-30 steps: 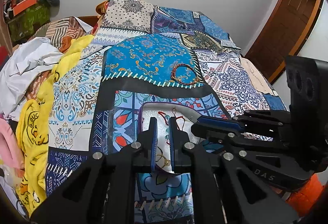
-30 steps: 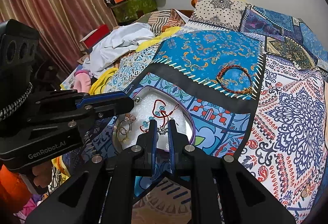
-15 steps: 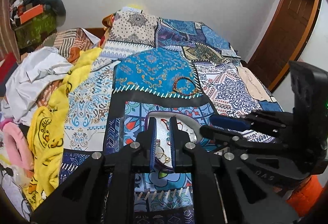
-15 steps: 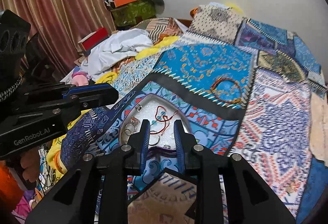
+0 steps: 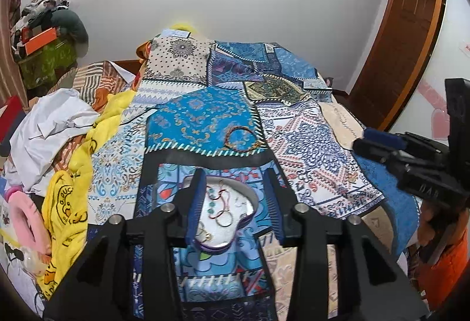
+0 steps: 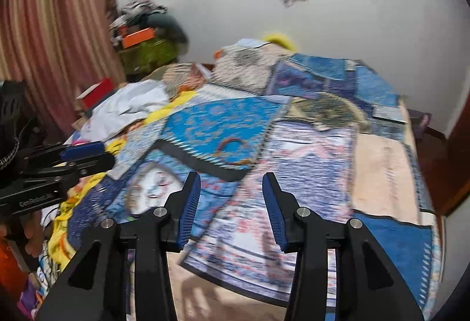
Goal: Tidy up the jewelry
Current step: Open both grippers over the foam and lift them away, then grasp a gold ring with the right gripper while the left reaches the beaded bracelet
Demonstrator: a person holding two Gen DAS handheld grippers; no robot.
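Note:
A heart-shaped white tray with a purple rim [image 5: 252, 197] lies on the patterned bed cover and holds a red cord necklace [image 5: 218, 197], gold rings [image 5: 224, 219] and other small pieces. A brown beaded bracelet [image 5: 241, 140] lies farther back on the blue patch; it also shows, blurred, in the right wrist view [image 6: 232, 149]. My left gripper [image 5: 235, 177] is open and empty, raised above the tray. My right gripper [image 6: 232, 178] is open and empty, raised to the right of the tray [image 6: 152, 188].
The bed cover [image 5: 317, 150] spreads across the bed. Piled clothes, a yellow cloth [image 5: 70, 182] and a white cloth [image 5: 50, 127], lie along the left side. A wooden door [image 5: 405, 41] stands at the right, a curtain [image 6: 53, 36] at the left.
Both grippers opened from shut and pulled up and back from the tray. The right gripper also swung to the right; its view is motion-blurred.

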